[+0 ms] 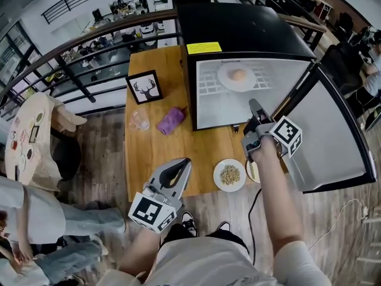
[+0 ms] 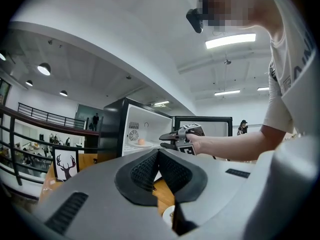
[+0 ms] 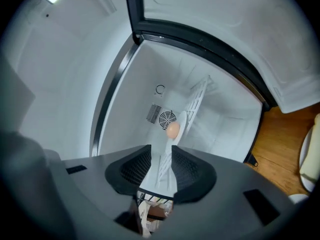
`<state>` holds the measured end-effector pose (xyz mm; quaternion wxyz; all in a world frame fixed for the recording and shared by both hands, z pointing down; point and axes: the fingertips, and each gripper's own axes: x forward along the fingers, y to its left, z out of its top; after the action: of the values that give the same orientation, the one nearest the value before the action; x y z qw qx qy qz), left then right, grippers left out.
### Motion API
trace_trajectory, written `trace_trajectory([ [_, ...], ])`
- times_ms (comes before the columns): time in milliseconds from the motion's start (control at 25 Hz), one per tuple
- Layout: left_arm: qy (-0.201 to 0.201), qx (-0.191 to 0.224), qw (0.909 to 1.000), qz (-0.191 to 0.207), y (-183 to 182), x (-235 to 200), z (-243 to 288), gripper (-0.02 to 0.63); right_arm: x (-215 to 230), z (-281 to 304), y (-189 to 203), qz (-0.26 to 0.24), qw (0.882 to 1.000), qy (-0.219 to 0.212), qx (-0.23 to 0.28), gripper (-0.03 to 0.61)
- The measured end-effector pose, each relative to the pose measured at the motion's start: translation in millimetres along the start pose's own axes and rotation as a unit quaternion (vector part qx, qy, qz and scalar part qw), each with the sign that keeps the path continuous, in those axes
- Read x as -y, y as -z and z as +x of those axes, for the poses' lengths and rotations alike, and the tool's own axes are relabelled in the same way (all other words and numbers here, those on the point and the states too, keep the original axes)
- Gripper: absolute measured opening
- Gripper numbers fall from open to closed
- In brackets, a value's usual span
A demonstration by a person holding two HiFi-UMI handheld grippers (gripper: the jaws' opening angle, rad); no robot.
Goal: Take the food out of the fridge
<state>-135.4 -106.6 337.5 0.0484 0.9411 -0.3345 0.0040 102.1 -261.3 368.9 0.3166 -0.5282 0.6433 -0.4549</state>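
Observation:
A black mini fridge point(image 1: 238, 22) stands on the wooden table point(image 1: 149, 159) with its door point(image 1: 333, 136) swung open to the right. Inside, a round pale orange food item point(image 1: 238, 74) lies on a white plate point(image 1: 226, 79) on the wire shelf. My right gripper point(image 1: 255, 106) is at the fridge's opening, open, with nothing between its pads. In the right gripper view it point(image 3: 161, 156) points at the food point(image 3: 172, 130), still apart from it. My left gripper point(image 1: 185, 163) hovers over the table's front edge, shut and empty point(image 2: 159, 152).
A white plate of grains point(image 1: 230, 174) sits on the table below the fridge, with a second plate point(image 1: 252, 171) half hidden by my right arm. A purple cloth point(image 1: 171, 120), a clear cup point(image 1: 139, 121) and a framed deer picture point(image 1: 144, 87) stand left of the fridge.

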Motion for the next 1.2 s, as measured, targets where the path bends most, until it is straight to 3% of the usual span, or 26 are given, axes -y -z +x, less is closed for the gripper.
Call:
trace_trajectory([
  [360, 0.011, -0.010, 0.9999, -0.007, 10, -22, 16, 0.008, 33, 48, -7, 0.081, 0.996, 0.023, 0.013, 0.118],
  [760, 0.015, -0.024, 0.9994, -0.019, 25, -29, 16, 0.008, 52, 74, -14, 0.132, 0.990, 0.041, 0.025, 0.118],
  [1080, 0.016, -0.027, 0.9992, -0.025, 28, -30, 12, 0.008, 49, 79, -17, 0.136, 0.989, 0.046, 0.026, 0.111],
  [1200, 0.019, -0.026, 0.9991, -0.028, 28, -28, 11, 0.008, 55, 79, -16, 0.149, 0.987, 0.050, 0.029, 0.058],
])
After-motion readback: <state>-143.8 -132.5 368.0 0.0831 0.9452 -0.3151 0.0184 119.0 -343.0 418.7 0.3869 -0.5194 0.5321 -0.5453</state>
